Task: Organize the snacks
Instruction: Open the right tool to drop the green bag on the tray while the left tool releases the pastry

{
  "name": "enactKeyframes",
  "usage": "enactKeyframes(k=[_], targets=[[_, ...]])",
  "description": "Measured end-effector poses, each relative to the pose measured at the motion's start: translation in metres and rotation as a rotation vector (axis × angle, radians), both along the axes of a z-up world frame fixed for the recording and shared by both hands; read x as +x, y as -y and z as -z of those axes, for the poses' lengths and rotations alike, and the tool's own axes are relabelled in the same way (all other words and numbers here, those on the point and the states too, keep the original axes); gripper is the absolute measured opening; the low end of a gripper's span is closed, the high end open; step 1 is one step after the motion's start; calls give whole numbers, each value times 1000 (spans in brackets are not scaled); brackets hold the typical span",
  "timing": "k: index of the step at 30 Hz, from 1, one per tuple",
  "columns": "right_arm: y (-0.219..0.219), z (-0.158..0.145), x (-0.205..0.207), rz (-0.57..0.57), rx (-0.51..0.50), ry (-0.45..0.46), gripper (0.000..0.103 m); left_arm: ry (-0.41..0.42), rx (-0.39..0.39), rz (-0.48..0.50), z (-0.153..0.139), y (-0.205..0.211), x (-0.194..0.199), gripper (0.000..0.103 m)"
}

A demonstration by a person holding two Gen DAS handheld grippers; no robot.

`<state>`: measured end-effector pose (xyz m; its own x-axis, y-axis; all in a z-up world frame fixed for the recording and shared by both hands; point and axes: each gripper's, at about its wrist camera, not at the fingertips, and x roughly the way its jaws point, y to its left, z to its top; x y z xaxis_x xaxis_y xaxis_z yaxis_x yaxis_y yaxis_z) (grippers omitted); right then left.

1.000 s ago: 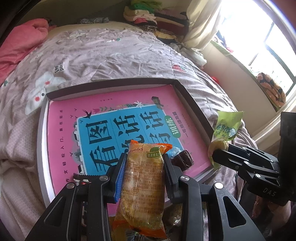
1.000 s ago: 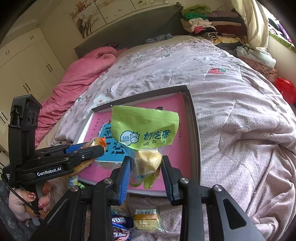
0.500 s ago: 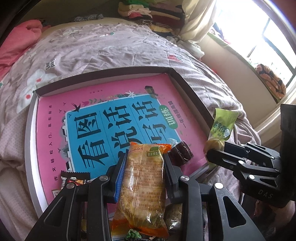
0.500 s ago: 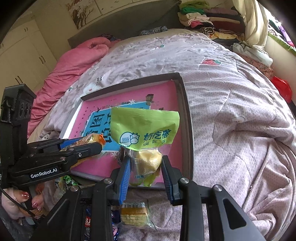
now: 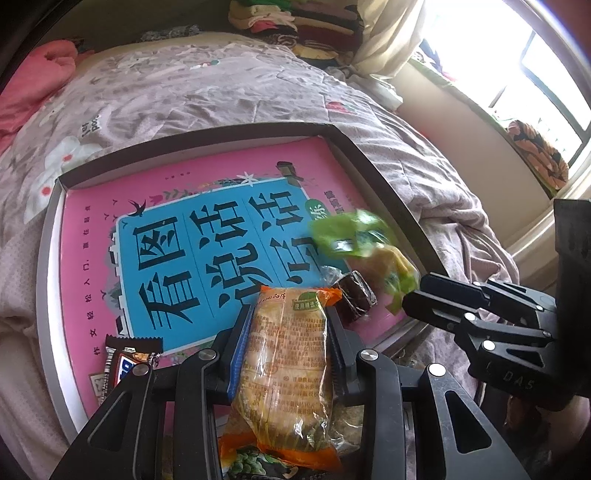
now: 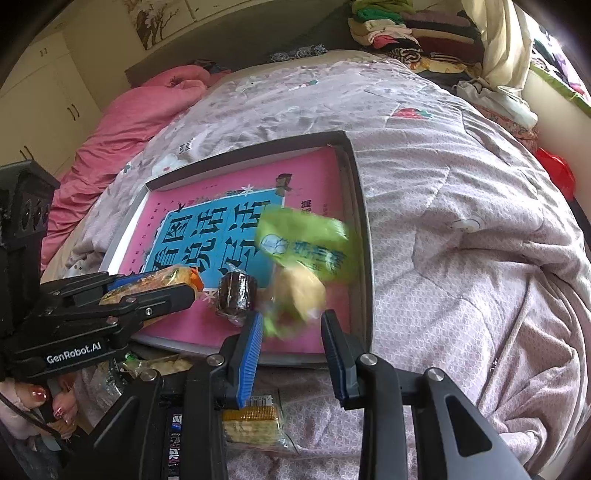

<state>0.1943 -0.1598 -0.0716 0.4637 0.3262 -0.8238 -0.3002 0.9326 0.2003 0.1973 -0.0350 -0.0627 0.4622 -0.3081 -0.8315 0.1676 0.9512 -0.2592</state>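
A shallow box [image 5: 354, 147] with a pink and blue printed bottom lies on the bed; it also shows in the right wrist view [image 6: 360, 206]. My left gripper [image 5: 286, 332] is shut on an orange snack packet [image 5: 286, 358] over the box's near edge. My right gripper [image 6: 291, 325] is open. A green milk-snack packet [image 6: 303, 247] is blurred just beyond its fingertips, over the box's near right corner, also seen in the left wrist view [image 5: 354, 236]. A dark wrapped cake [image 6: 236, 291] lies in the box.
A chocolate bar [image 5: 122, 362] lies in the box at its near left. A yellow wafer packet [image 6: 251, 417] and other snacks lie on the quilt [image 6: 461, 258] below the right gripper. Pink bedding [image 6: 122, 125] and folded clothes [image 6: 391, 33] lie beyond.
My right gripper has opened and let go of the green packet, which now drops into the box. Both grippers have moved forward over the box's near edge.
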Motion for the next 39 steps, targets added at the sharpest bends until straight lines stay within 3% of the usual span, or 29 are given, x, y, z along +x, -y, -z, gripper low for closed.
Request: enactKeyframes(k=[18,39], targets=[[0,-6,-5,-4,22,8,34,-12,14,-5,3,3,3,39],[1,-11,-9,1,38,20,34,3,-34,-35,-9,-11,-4,60]])
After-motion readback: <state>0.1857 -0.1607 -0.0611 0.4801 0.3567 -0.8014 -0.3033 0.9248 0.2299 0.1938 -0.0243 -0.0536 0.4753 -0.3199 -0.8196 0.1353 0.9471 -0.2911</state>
